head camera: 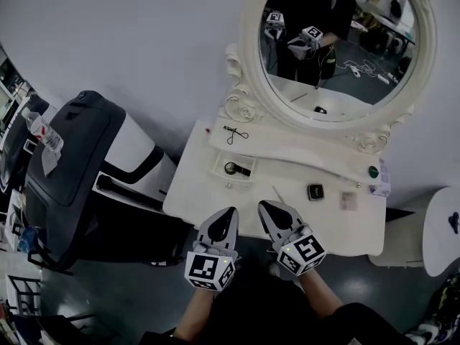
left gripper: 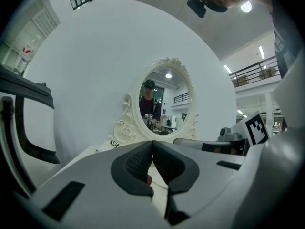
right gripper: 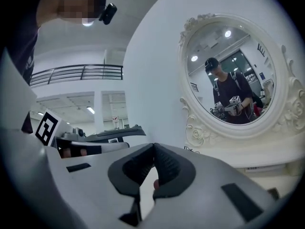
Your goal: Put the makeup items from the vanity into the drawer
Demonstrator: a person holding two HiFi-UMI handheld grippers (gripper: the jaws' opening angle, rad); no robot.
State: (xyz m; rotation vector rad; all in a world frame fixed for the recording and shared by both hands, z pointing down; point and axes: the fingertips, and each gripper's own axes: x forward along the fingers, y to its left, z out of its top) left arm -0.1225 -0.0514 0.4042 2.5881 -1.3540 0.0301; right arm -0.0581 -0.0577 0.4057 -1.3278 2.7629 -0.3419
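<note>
One round item [head camera: 231, 168] already sits in the open drawer [head camera: 218, 171] by the left edge of the bench [head camera: 192, 190], but the eyelash curler [head camera: 235, 134], compact [head camera: 315, 191] and pink pad [head camera: 348, 200] are left out, and the left tongs [head camera: 230, 213] and right tongs [head camera: 264, 206] hover shut, empty, at the front edge.

Ahead of the left gripper [head camera: 228, 215], the vanity [head camera: 188, 192] top is seen finished in smooth white, and its mirror frame [head camera: 248, 99] in carved white relief. Ribbed matt black pads [left gripper: 138, 163] are set in smooth grey plastic.
</note>
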